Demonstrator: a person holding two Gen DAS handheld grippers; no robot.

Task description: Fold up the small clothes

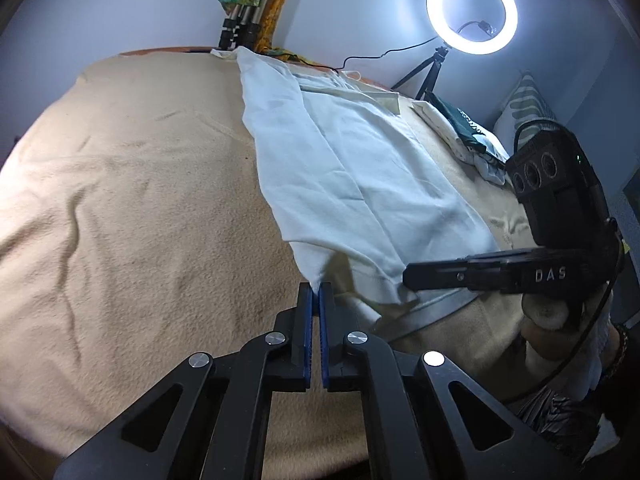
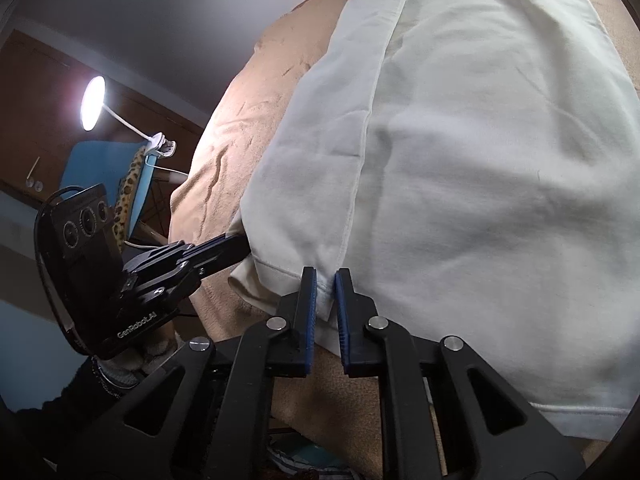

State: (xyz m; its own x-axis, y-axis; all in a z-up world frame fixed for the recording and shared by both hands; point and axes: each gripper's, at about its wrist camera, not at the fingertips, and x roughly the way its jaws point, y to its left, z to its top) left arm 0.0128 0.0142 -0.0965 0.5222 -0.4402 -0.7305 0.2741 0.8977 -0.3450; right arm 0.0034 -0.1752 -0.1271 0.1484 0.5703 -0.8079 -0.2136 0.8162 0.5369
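The left hand-held gripper (image 1: 316,290) points forward and low over the bed, its blue pads nearly together and clamped on a corner of the white garment (image 1: 344,176), which lifts off the beige blanket (image 1: 132,200) at that point. The right hand-held gripper (image 2: 326,280) sits at the garment's (image 2: 480,160) near hem, its jaws a little apart with the folded edge of the cloth between the pads (whether they press it I cannot tell). In the left view it reaches in from the right side, level, its tip touching the same hem. The garment lies lengthwise across the blanket, one side panel folded over along a long seam. Open blanket spreads wide to the left; a ring light (image 1: 472,12) and other clothes (image 1: 472,136) crowd the far right edge.
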